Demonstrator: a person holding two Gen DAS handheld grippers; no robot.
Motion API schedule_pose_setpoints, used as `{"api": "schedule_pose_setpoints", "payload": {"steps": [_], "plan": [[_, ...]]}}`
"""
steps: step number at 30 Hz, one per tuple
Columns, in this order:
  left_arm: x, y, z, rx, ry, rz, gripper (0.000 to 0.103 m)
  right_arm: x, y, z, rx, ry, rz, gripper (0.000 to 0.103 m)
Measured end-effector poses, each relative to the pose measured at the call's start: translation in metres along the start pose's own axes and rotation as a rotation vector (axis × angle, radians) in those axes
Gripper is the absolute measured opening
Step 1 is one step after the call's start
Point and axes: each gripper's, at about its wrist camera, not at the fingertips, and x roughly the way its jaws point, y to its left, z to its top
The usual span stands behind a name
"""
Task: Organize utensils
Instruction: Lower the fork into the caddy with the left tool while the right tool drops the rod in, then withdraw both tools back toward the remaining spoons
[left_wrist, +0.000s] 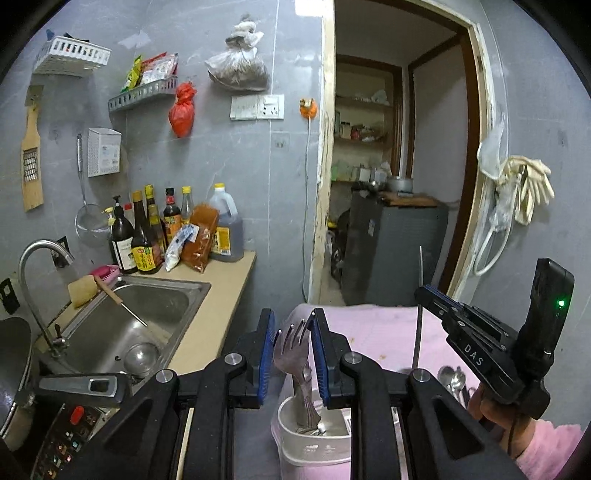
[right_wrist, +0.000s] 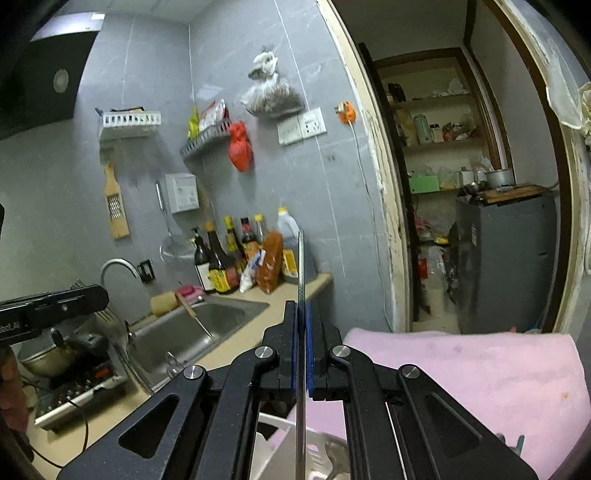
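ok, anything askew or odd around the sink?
Yes. A wooden-handled skewer leans off the sink rim by the sponge, metal tip hanging over the basin, not lying flat. A round metal lid or bowl sits in the bottom.

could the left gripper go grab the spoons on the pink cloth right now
Probably not as things stand: the left gripper is shut on forks, so it has no free jaws for the spoons, which lie close beside the right gripper.

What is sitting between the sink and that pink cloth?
In the left wrist view, a bare strip of beige countertop runs between the sink and the pink cloth; nearer the camera, the left gripper with its forks blocks the view.
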Motion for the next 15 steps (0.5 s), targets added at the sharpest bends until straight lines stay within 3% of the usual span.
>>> {"api": "schedule_pose_setpoints", "payload": {"steps": [8, 10, 12, 14, 15], "plan": [[0.025, -0.010, -0.020, -0.013, 0.111, -0.053, 0.020, -0.004, -0.013, -0.020, 0.027, 0.078, -0.006, 0.004], [0.027, -0.008, -0.026, -0.040, 0.133, -0.079, 0.020, -0.012, -0.021, -0.021, 0.053, 0.091, -0.001, 0.013], [0.028, -0.007, -0.031, -0.060, 0.141, -0.098, 0.027, -0.020, -0.029, -0.021, 0.083, 0.094, 0.005, 0.027], [0.026, -0.006, -0.036, -0.095, 0.144, -0.116, 0.044, -0.030, -0.036, -0.019, 0.102, 0.090, 0.000, 0.028], [0.025, -0.005, -0.038, -0.116, 0.139, -0.121, 0.046, -0.036, -0.040, -0.018, 0.111, 0.089, -0.005, 0.029]]}}
